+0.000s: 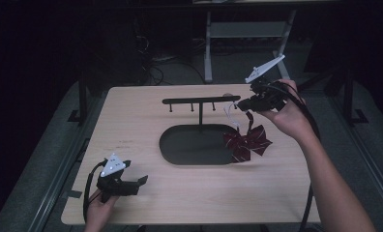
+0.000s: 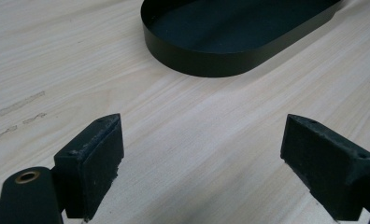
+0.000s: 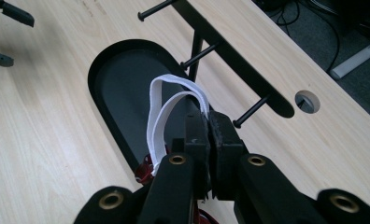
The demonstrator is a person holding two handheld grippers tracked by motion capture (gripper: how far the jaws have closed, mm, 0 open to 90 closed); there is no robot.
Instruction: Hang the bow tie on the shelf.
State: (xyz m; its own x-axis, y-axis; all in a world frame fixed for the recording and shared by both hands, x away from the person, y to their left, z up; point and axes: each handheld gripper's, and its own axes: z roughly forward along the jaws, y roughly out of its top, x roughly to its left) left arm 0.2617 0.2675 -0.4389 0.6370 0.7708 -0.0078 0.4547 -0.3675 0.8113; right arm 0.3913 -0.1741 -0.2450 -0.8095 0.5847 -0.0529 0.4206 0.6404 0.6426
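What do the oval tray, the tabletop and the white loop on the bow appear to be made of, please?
Oval tray: likely thin sheet metal, matte black, judging by its thin, crisp upright wall. Tabletop: pale wood or wood-look laminate, with visible grain. White loop, pinched by the right gripper: flat fabric or elastic band, bending softly. Dark red bow: fabric, apparently.

Black left gripper (image 1: 140, 181), grey 3-cornered plate; bare forearms

Light wooden table (image 1: 180, 193), black oval tray stand (image 1: 180, 150), red bow (image 1: 247, 142) partly resting
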